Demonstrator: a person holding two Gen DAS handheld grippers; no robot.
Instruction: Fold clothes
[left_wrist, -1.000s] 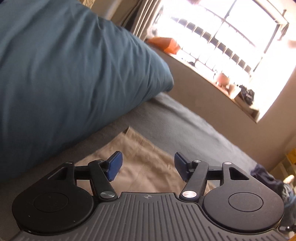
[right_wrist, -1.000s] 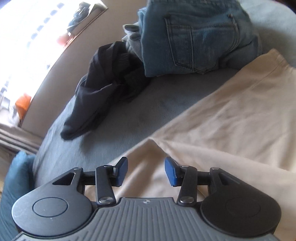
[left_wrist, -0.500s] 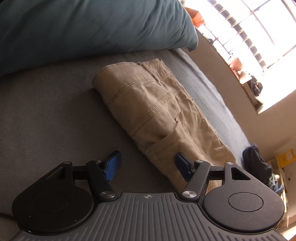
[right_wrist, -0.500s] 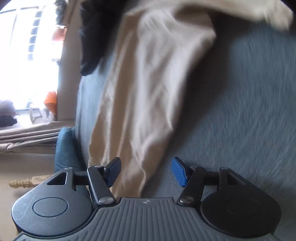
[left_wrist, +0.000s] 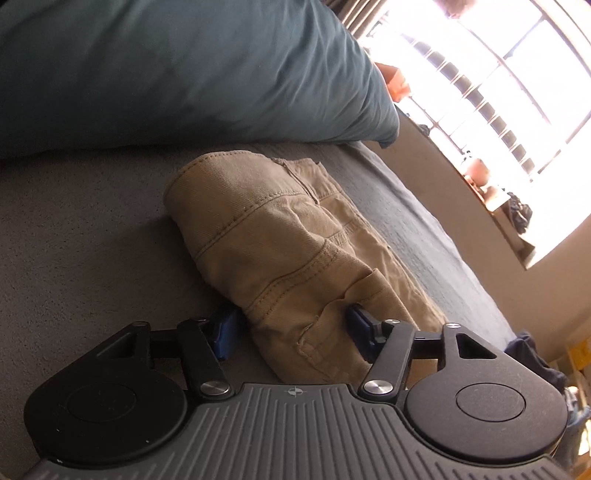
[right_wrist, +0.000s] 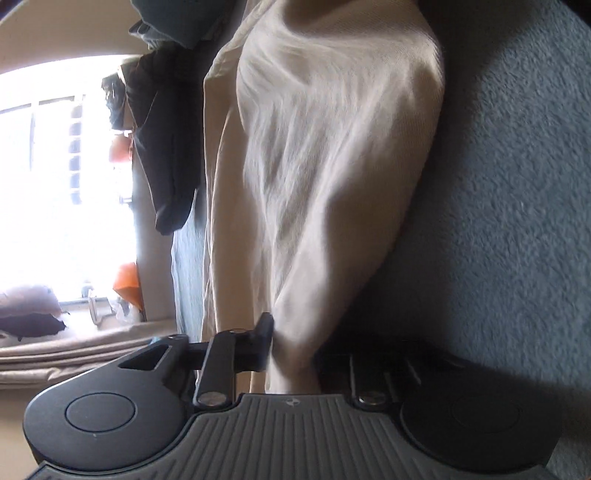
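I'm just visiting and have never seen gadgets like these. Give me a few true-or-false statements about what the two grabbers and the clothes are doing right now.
1. The khaki trousers lie on a grey bed cover. True.
2. The left gripper has its fingers on either side of the trousers' edge. True.
3. A red pillow sits behind the trousers. False: the pillow is teal.
4. The right gripper hovers over bare bed cover, touching nothing. False: pale trouser cloth runs between its fingers.
5. Dark clothing lies beyond the pale cloth, toward the window. True.
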